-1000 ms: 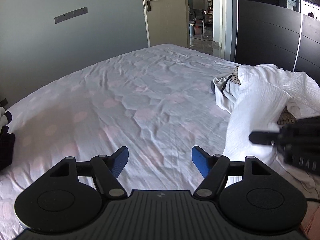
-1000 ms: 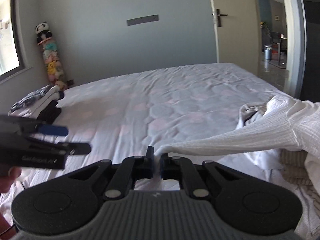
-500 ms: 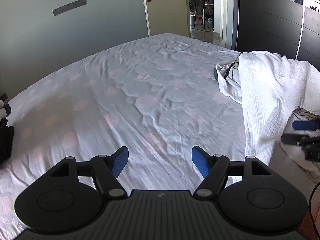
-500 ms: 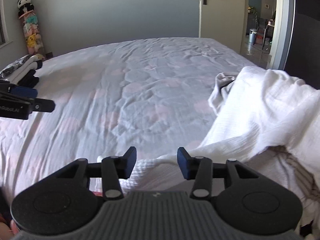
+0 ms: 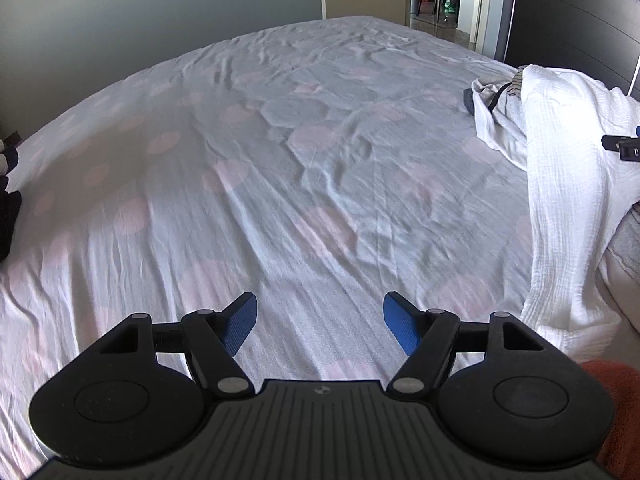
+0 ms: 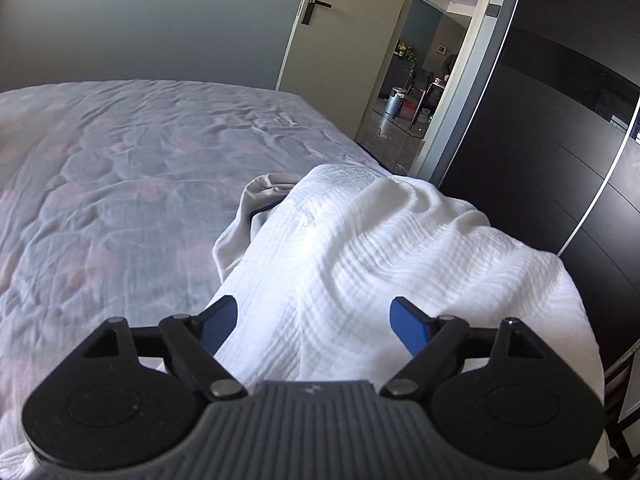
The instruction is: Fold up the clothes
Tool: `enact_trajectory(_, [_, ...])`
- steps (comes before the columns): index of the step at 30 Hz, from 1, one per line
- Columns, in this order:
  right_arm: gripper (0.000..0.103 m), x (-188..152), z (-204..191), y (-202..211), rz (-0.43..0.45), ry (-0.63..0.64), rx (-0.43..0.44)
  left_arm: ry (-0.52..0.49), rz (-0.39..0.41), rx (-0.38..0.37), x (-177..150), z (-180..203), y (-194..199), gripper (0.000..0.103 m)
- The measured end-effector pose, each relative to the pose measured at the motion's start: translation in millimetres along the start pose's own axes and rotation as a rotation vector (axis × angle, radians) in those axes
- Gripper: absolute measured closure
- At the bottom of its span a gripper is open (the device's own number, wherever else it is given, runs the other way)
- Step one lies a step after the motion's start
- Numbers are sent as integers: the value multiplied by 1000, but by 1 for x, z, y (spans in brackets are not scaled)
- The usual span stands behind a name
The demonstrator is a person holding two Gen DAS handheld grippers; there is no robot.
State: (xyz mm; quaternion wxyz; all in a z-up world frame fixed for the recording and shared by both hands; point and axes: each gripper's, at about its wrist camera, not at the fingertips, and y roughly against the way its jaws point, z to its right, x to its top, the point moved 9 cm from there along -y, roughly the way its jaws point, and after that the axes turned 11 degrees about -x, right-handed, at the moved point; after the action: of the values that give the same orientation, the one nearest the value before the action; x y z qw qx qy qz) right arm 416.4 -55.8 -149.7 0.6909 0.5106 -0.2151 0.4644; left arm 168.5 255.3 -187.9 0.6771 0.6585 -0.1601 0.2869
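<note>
Left gripper (image 5: 320, 326), jaws apart, hovers over bare bed (image 5: 280, 160). Rightward, the white garment (image 6: 360, 248) lies heaped at the bed's edge, right gripper (image 6: 312, 322) wide above it: soft, light, best pinched at a hem.

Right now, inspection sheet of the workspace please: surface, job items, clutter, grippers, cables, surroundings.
Surface: bed sheet, wrinkled, pink dots.
Job's things: white textured garment draped over a heap at the bed's right side; grey-white garment crumpled beside it.
Clutter: dark clothes at the left edge, barely visible.
Grippers: left hand-held gripper open over bare sheet; right hand-held gripper open above the white garment.
Cables: nothing seen.
Surroundings: open door, dark wardrobe.
</note>
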Motion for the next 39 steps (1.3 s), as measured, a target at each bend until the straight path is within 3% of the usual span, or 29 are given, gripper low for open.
enact_trajectory(3, [21, 8, -8, -33, -15, 13, -33, 35, -31, 32, -9, -15, -10, 20])
enact_trajectory(7, [40, 11, -11, -59, -37, 54, -74, 91, -52, 53, -19, -35, -16, 20])
enact_trajectory(9, [52, 14, -10, -62, -35, 75, -89, 116, -54, 65, -24, -44, -17, 20])
enact_trajectory(11, [82, 24, -7, -51, -9, 84, -95, 141, -50, 65, -28, -50, -14, 20])
enact_trajectory(13, [91, 34, -4, -39, 17, 93, -100, 162, -40, 63, -33, -55, -9, 20])
enact_trajectory(18, [95, 59, 3, -10, 82, 116, -114, 193, -4, 60, -43, -69, 13, 20])
enact_trajectory(19, [101, 64, 4, -5, 95, 121, -116, 200, 8, 59, -44, -73, 19, 20])
enact_trajectory(22, [101, 90, 3, 21, 140, 111, -115, 224, 51, 64, -47, -86, 40, 20])
enact_trajectory(28, [101, 149, -32, 96, 248, 105, -67, 280, 129, 103, -58, -125, 86, 21])
enact_trajectory(33, [101, 180, -95, 164, 351, 146, 64, 348, 207, 147, -63, -158, 127, 21])
enact_trajectory(39, [101, 213, -206, 272, 483, 168, 341, 415, 296, 192, -65, -188, 172, 21])
